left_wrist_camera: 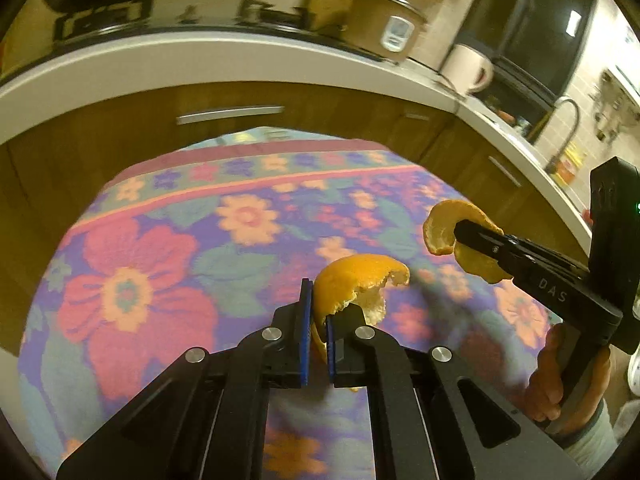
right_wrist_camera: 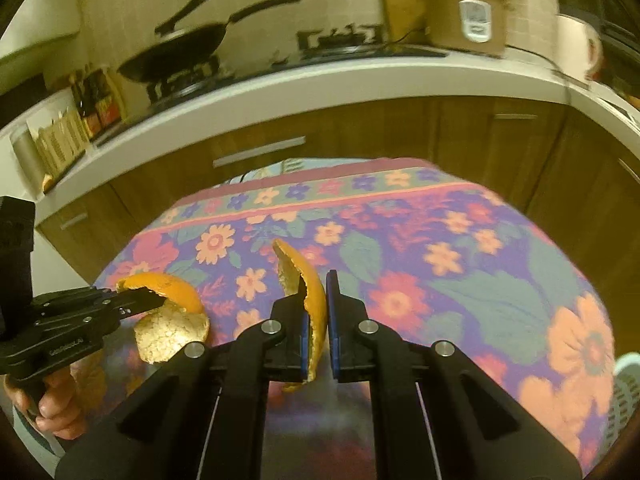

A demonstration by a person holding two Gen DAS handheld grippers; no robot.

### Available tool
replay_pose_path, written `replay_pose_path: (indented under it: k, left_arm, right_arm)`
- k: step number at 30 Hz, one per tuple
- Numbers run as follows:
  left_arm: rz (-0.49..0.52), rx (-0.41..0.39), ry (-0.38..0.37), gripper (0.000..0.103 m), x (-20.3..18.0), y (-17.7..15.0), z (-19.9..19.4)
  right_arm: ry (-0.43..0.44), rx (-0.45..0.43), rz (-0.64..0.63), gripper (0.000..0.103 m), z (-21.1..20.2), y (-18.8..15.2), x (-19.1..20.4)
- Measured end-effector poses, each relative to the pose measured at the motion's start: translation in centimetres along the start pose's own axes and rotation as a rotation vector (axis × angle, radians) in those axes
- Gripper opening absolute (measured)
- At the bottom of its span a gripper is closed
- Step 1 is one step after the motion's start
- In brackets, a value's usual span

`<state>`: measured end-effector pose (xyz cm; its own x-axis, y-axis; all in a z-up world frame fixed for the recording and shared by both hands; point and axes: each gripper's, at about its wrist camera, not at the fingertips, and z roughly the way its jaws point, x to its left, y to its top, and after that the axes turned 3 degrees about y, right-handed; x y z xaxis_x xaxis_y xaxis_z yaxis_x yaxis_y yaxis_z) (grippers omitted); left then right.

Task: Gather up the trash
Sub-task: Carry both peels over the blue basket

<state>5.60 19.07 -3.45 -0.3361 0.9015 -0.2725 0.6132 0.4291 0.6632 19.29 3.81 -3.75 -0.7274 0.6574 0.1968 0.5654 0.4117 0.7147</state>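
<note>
A curled piece of orange peel (left_wrist_camera: 360, 276) sticks up from my left gripper (left_wrist_camera: 319, 316), whose blue pads are shut on its lower edge above the flowered tablecloth (left_wrist_camera: 160, 260). A second, longer strip of peel (right_wrist_camera: 288, 260) stands between the pads of my right gripper (right_wrist_camera: 317, 304), pinched there. In the left wrist view the right gripper (left_wrist_camera: 460, 234) comes in from the right with its peel (left_wrist_camera: 438, 224) curling around the tip. From the right wrist view the left gripper (right_wrist_camera: 154, 299) shows at the left, holding its peel (right_wrist_camera: 176, 288).
A kitchen counter (right_wrist_camera: 280, 92) with wooden cabinets curves behind the table. On it are a frying pan (right_wrist_camera: 176, 56) on the stove, a rice cooker (right_wrist_camera: 464, 16) and a pale kettle (left_wrist_camera: 468, 68). A pale slatted basket (right_wrist_camera: 628, 384) shows at the right edge. A hand (left_wrist_camera: 560, 384) holds each gripper's handle.
</note>
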Motion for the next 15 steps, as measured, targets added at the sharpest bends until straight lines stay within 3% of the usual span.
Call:
replay_pose_path:
  k: [7, 15]
  left_arm:
    - [0.094, 0.005, -0.073, 0.004, -7.0, -0.6, -0.2]
    - [0.229, 0.031, -0.145, 0.004, -16.2, -2.0, 0.6]
  right_arm:
    - [-0.045, -0.087, 0.064, 0.005, -6.9, -1.6, -3.4]
    - [-0.12, -0.158, 0.221, 0.005, -14.4, -5.8, -10.8]
